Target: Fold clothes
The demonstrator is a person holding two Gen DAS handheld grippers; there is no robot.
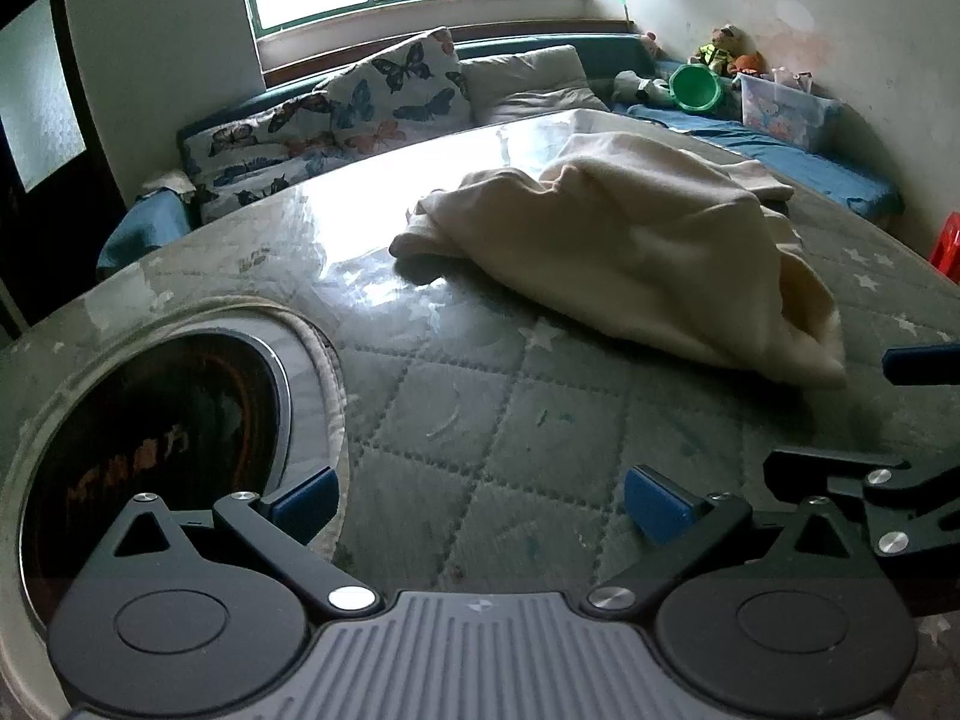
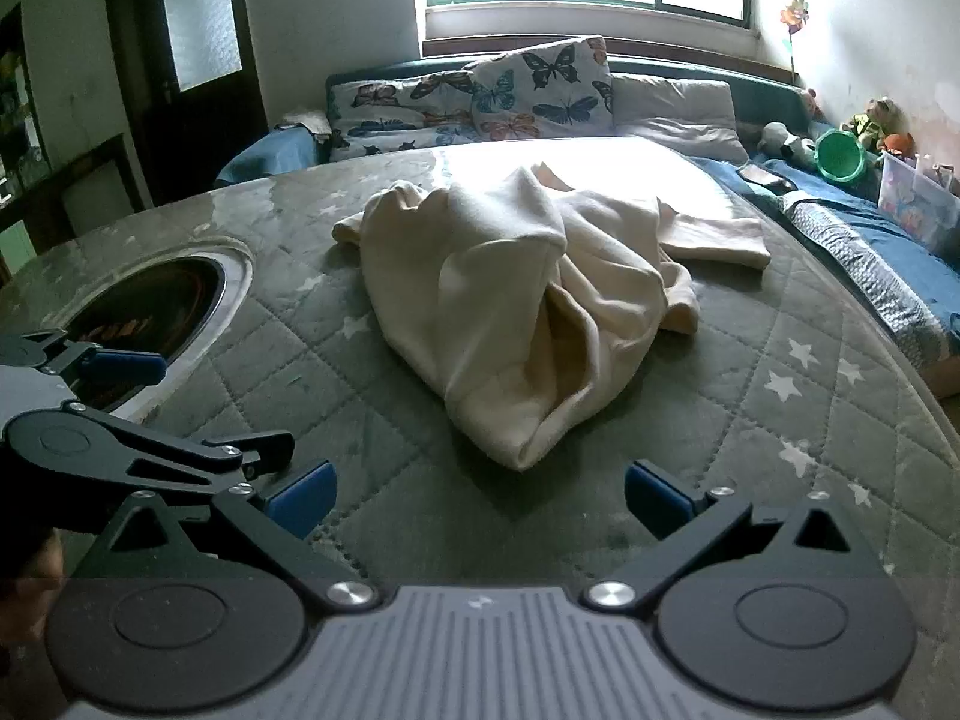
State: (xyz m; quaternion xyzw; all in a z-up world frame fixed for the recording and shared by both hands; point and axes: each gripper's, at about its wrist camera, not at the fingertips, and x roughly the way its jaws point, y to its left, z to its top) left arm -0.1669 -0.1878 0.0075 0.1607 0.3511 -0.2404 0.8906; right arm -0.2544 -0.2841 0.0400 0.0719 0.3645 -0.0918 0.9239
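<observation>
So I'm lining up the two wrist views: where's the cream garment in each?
Left wrist: garment right of centre, in a heap on the table.
Right wrist: garment at centre, ahead of the open jaws.
Shared landmark: butterfly pillow under the window.

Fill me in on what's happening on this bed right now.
A person holds two grippers over a quilted grey mattress, about to fold clothes. A cream garment lies crumpled in a heap in the middle, not yet spread or folded. The left gripper and the right gripper are both open and empty, short of the garment and touching nothing.
</observation>
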